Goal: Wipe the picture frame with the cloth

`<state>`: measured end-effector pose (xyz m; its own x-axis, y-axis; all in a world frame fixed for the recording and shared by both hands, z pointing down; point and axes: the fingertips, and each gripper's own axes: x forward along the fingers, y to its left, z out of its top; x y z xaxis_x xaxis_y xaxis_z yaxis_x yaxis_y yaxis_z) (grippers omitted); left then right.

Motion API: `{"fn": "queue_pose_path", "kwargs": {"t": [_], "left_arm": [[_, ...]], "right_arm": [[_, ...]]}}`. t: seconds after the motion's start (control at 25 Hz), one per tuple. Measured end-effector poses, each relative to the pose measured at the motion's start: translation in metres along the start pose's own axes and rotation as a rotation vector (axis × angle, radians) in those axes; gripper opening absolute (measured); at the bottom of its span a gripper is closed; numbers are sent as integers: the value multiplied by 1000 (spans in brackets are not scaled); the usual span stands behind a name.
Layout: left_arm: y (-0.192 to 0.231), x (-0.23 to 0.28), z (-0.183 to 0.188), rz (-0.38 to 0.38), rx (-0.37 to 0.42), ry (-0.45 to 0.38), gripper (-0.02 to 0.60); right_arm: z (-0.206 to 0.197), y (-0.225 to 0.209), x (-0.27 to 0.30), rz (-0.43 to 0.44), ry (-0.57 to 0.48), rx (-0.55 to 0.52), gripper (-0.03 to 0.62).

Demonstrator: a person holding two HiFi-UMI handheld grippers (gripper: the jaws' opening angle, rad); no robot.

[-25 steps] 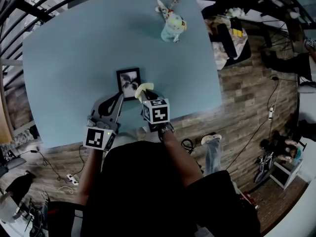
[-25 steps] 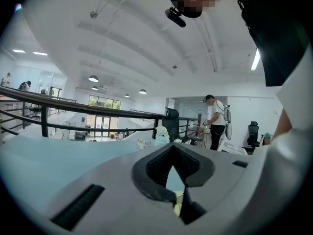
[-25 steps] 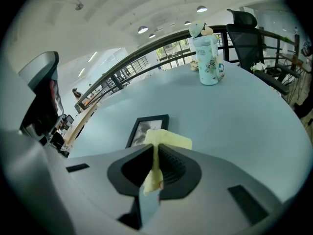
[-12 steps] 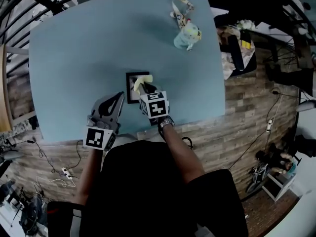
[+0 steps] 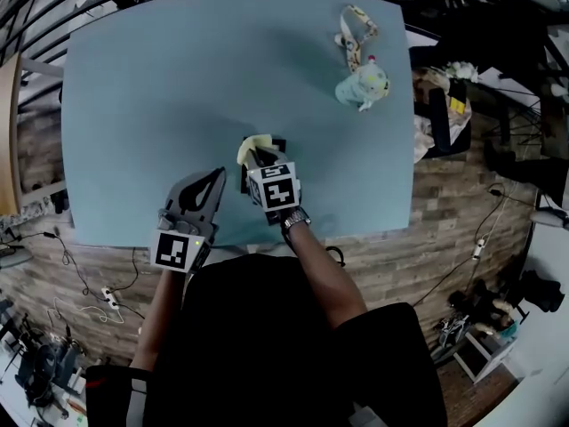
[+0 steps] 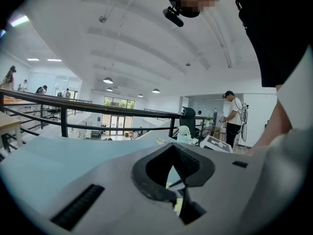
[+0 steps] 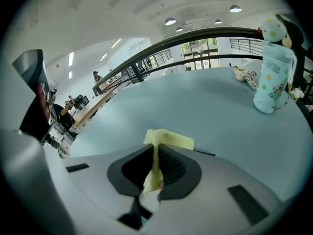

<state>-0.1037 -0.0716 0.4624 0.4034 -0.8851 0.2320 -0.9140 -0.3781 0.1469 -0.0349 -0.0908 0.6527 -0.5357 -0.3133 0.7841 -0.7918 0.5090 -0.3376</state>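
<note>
The black picture frame (image 5: 277, 142) lies flat on the blue table (image 5: 151, 78) near its front edge. My right gripper (image 5: 254, 157) and the yellow cloth (image 5: 252, 147) cover most of it. The right gripper (image 7: 155, 156) is shut on the cloth (image 7: 166, 140); a fold stands up past the jaws and a strip hangs down between them. My left gripper (image 5: 216, 176) rests just left of the frame with its jaws (image 6: 175, 169) together and nothing held.
A pale dotted bottle (image 5: 362, 85) (image 7: 273, 75) stands at the table's far right, a patterned strap (image 5: 354, 32) lying behind it. A dark chair with clutter (image 5: 444, 96) is off the right edge. Cables lie on the brick-pattern floor (image 5: 80, 283).
My right gripper has carried the cloth left and forward over the frame, which now shows only at its edges. The left gripper has stayed beside the frame.
</note>
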Motion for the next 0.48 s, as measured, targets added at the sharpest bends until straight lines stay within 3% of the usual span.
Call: {"fn": "queue_pose_path", "kwargs": {"t": [0.48], "left_arm": [[6, 11, -2, -8, 8, 18, -3]], "right_arm": [[5, -19, 11, -23, 19, 45, 35]]}}
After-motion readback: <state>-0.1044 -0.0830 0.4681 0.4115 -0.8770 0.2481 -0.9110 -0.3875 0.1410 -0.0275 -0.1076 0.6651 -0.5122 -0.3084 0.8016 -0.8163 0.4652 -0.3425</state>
